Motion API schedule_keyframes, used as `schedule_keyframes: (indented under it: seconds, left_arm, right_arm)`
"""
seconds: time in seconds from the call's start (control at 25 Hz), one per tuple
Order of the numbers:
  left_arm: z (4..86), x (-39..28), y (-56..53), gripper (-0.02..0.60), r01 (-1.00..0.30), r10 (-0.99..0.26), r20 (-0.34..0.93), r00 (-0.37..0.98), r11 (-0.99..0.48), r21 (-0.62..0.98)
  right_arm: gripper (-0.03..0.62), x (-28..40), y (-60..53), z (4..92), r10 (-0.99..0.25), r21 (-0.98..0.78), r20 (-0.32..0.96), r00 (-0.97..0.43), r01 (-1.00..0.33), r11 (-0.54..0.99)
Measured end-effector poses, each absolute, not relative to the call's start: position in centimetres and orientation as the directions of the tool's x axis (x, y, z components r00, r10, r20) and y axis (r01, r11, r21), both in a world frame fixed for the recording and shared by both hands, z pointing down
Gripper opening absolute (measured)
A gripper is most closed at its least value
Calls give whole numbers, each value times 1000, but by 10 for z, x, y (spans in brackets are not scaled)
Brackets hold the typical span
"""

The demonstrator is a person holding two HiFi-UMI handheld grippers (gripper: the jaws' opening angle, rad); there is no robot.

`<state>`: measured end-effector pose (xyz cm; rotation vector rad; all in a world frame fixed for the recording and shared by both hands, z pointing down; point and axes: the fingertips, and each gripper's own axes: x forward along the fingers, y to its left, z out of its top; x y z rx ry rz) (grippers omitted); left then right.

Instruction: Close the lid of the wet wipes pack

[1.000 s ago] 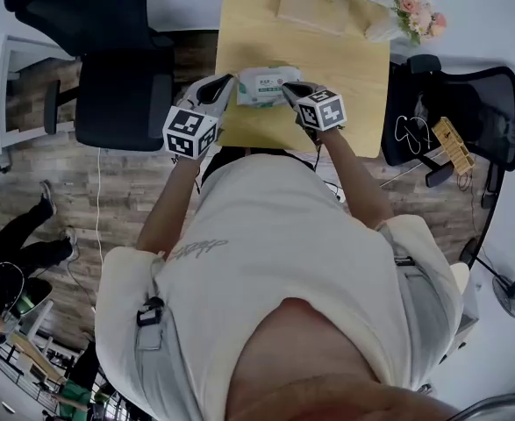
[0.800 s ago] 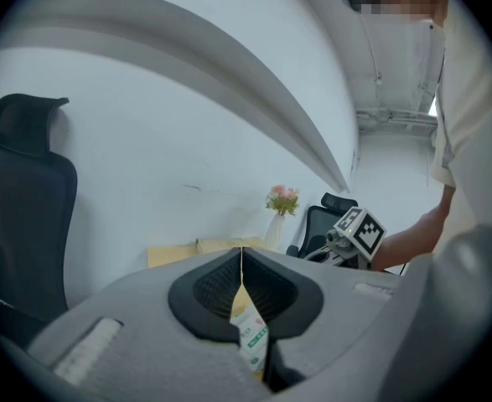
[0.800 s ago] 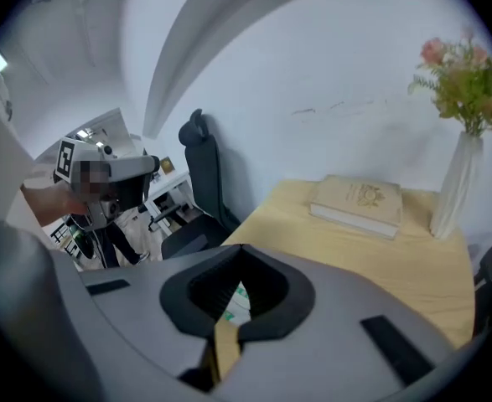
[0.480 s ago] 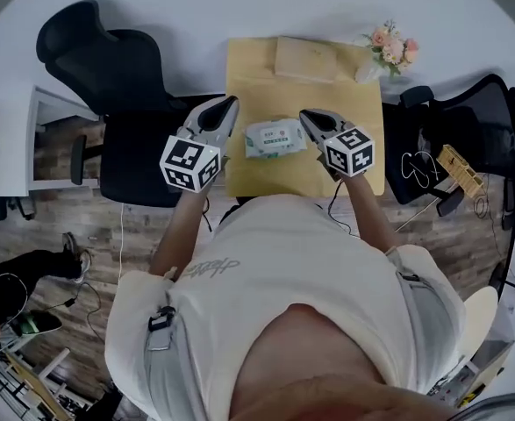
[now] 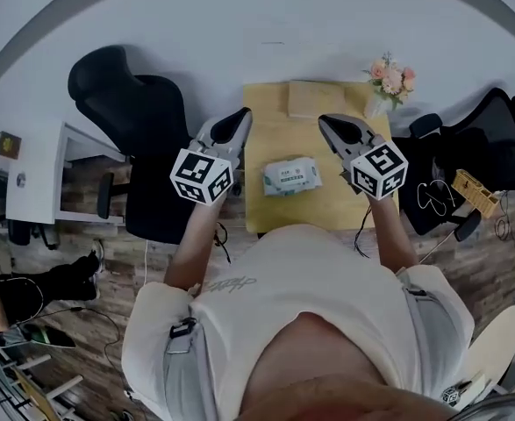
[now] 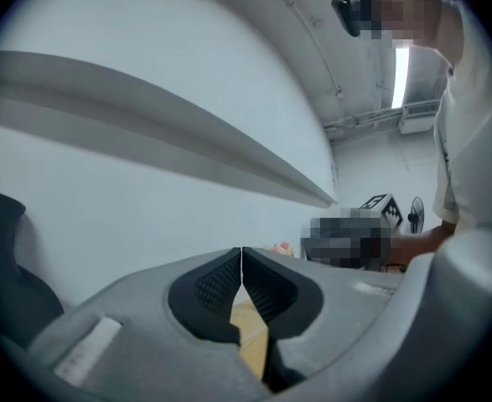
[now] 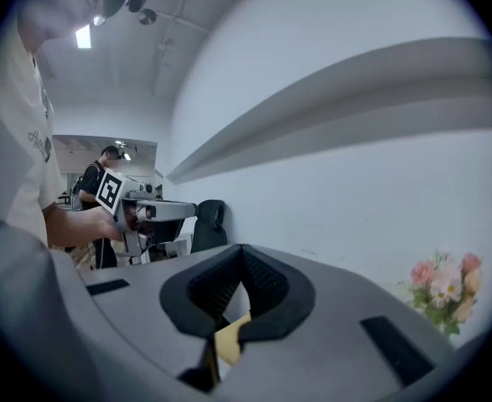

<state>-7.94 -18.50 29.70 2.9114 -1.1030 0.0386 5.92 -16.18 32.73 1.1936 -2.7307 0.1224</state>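
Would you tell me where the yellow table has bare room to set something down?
The table is bare between the wipes pack and the flat box at the far edge, and along the near edge in front of the pack. The far edge is crowded: box, then flowers at its right corner.

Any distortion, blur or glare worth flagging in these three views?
Head view: heavy fisheye and dark corners, yet the pack reads sharp. Left gripper view: the wall stripe bows and the ceiling light blows out. Right gripper view: same bowing, and the flowers are slightly soft.
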Motion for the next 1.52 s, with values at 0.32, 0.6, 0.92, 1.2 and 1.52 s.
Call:
schedule_keyframes:
  seconds: [0.32, 0.6, 0.92, 1.2, 1.52]
  left_arm:
    - [243, -86, -187, 17, -699, -695, -77, 715, -712, -68]
    - [241, -94, -180, 17, -744, -739, -91, 668, -659, -109]
    - [270, -99, -187, 17, -760, -763, -24, 646, -641, -107]
    - [280, -103, -186, 17, -765, -768, -8, 640, -636, -95]
    - [290, -109, -184, 17, -768, -770, 11, 637, -636, -79]
  right_arm:
    - [3, 68, -157, 252, -786, 126, -4, -619, -780, 613]
    - [3, 66, -157, 251, -799, 110, -30, -600, -797, 594]
    - [3, 56, -157, 269, -776, 51, -11, -631, -775, 630]
    - [2, 49, -159, 278, -757, 45, 16, -654, -755, 654]
    - [3, 41, -159, 288, -745, 34, 38, -666, -744, 667]
